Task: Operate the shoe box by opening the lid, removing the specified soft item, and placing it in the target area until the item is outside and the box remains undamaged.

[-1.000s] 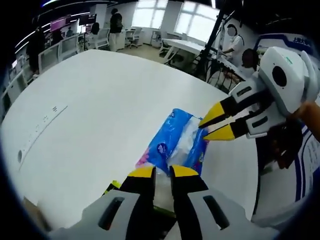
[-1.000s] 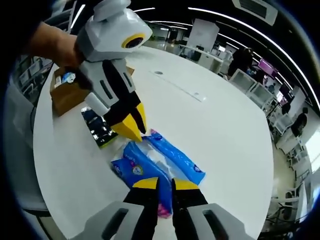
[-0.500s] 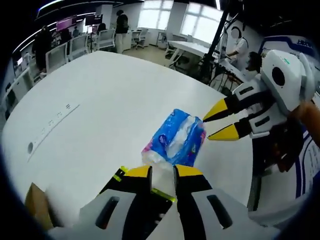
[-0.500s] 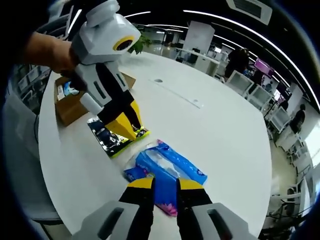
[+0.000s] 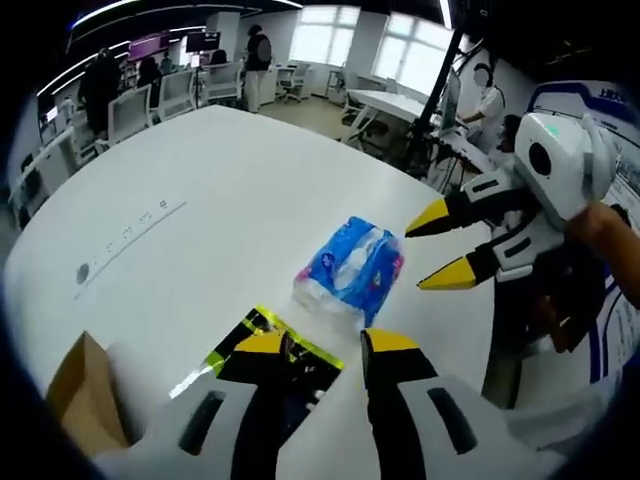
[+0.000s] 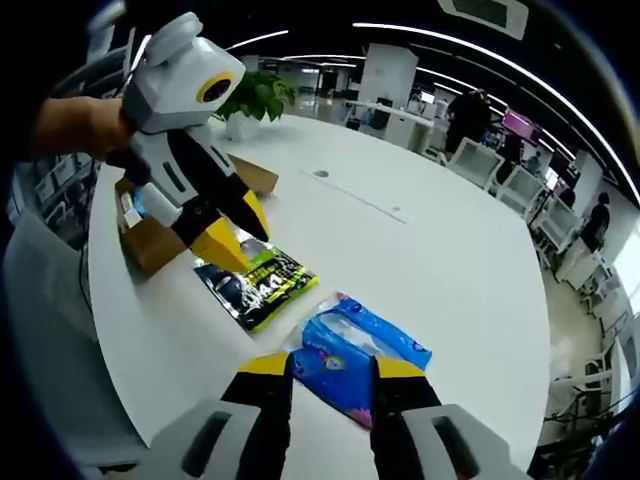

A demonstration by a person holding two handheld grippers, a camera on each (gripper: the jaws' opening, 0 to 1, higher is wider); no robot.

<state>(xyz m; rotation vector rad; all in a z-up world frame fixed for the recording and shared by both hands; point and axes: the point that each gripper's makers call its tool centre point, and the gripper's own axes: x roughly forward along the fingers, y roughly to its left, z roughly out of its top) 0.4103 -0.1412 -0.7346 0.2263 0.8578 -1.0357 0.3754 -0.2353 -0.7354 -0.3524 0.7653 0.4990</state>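
White table [image 5: 220, 190] bears blue soft pack [image 5: 350, 268], outside cardboard box [image 6: 160, 235].

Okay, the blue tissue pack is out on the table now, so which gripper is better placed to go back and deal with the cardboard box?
Probably the left gripper. In the right gripper view it hangs open beside the cardboard box, over the dark snack packet. The right gripper sits open at the blue tissue pack, farther from the box.

Open-plan office. Big white oval meeting table [image 5: 200, 200] with a cable-port strip [image 6: 360, 192] set in its top. Beyond the table's far edge: rows of desks [image 5: 385, 98] and white office chairs [image 5: 135, 105], wall screens [image 5: 150, 45], large windows [image 5: 330, 20], ceiling strip lights [image 6: 440, 35], a potted plant [image 6: 255, 95], people standing around [image 5: 258, 50]
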